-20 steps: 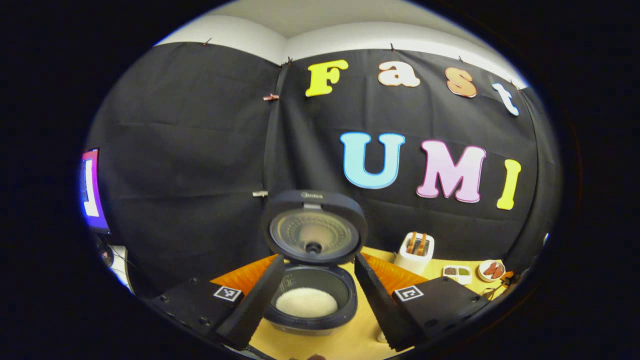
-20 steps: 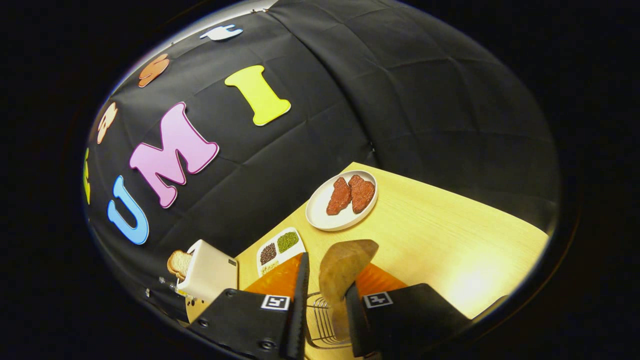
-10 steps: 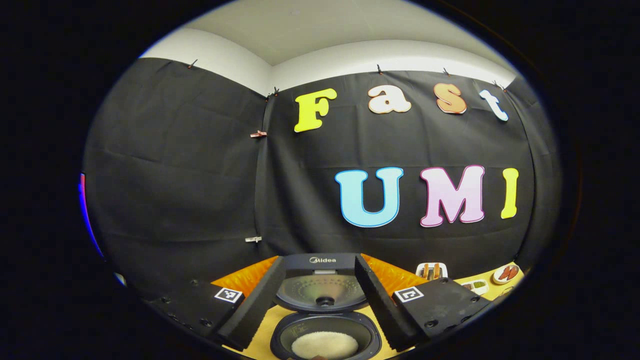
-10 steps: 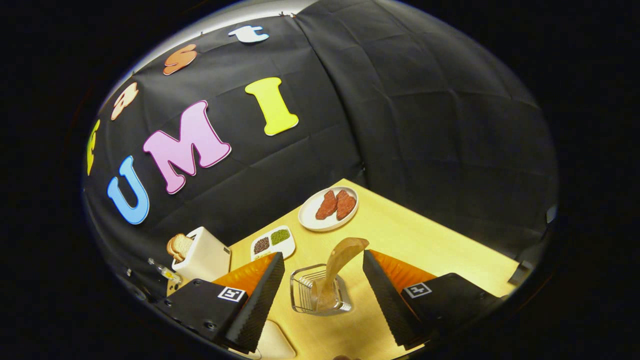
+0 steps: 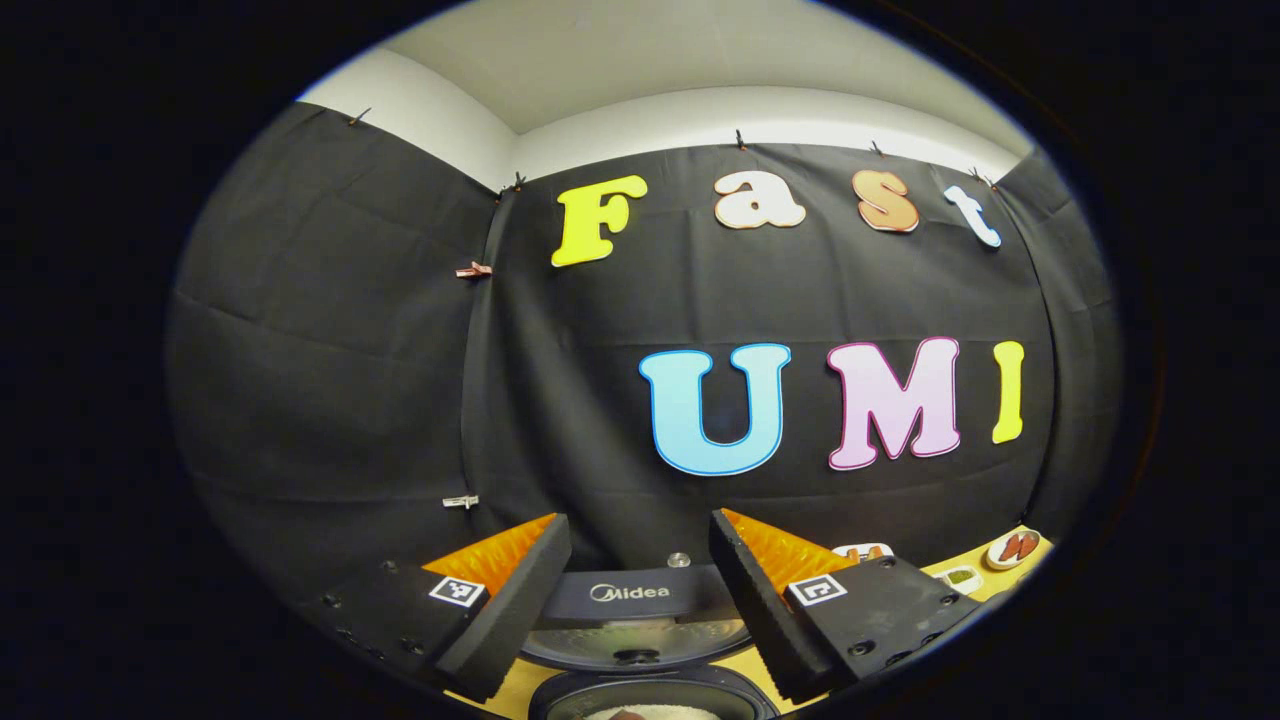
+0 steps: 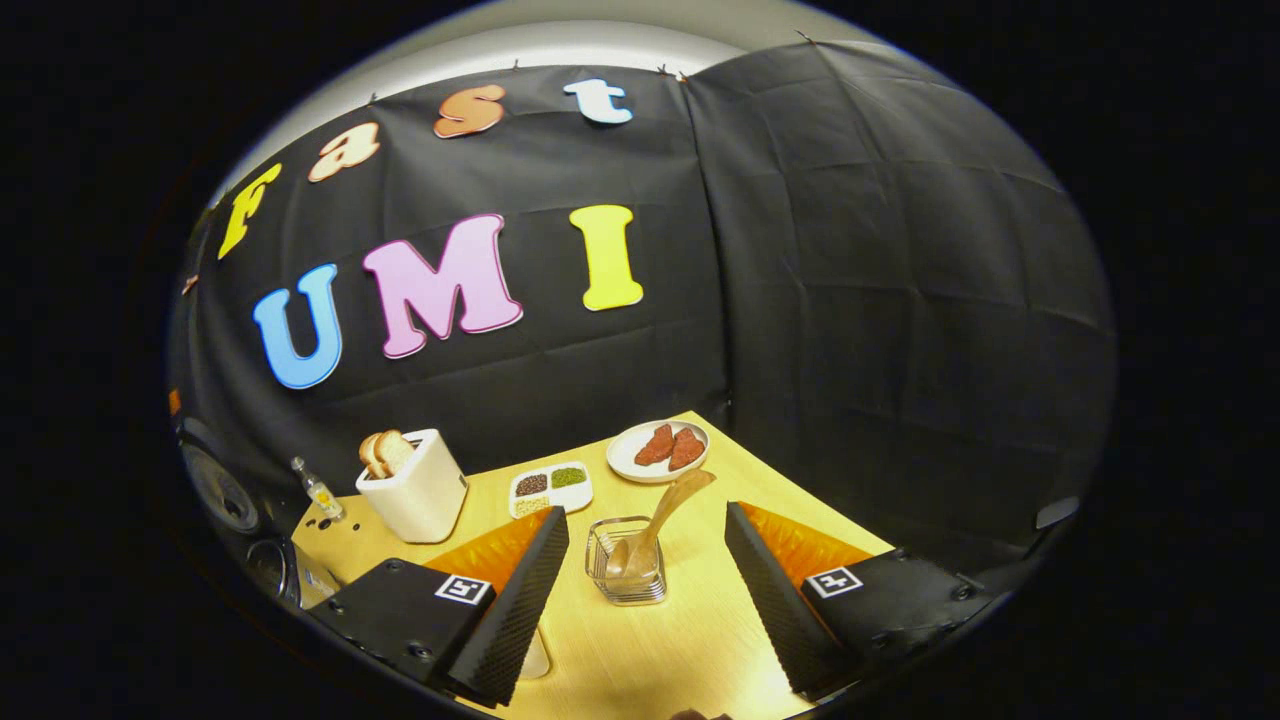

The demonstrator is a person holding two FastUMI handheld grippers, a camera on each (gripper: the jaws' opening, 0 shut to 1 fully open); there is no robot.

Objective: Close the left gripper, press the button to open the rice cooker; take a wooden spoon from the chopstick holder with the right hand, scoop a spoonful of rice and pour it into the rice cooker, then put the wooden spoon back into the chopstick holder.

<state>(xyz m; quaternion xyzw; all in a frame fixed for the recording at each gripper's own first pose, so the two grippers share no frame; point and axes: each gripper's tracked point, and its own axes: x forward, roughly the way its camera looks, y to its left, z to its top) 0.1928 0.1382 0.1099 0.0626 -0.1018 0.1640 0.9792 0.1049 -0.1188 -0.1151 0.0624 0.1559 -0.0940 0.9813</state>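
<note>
The right gripper (image 6: 640, 590) gapes empty before the chopstick holder (image 6: 626, 573), wooden spoon (image 6: 660, 515) back inside. The left gripper (image 5: 638, 600) gapes empty above the open rice cooker (image 5: 640, 640); rice probably poured, task seemingly complete.

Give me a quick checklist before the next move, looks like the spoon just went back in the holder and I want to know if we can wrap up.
1. Wooden spoon in the chopstick holder: ok, it stands in the holder, leaning with its broad end up.
2. Right gripper released: ok, fingers spread wide, touching nothing, holder apart from them.
3. Left gripper free: ok, open and holding nothing.
4. Rice cooker lid open: ok, lid stands up behind the pot.
5. Rice in the pot: cannot tell, only a sliver of white shows at the bottom edge of the left gripper view.
6. Holder upright on the table: ok, not tipped.
</note>
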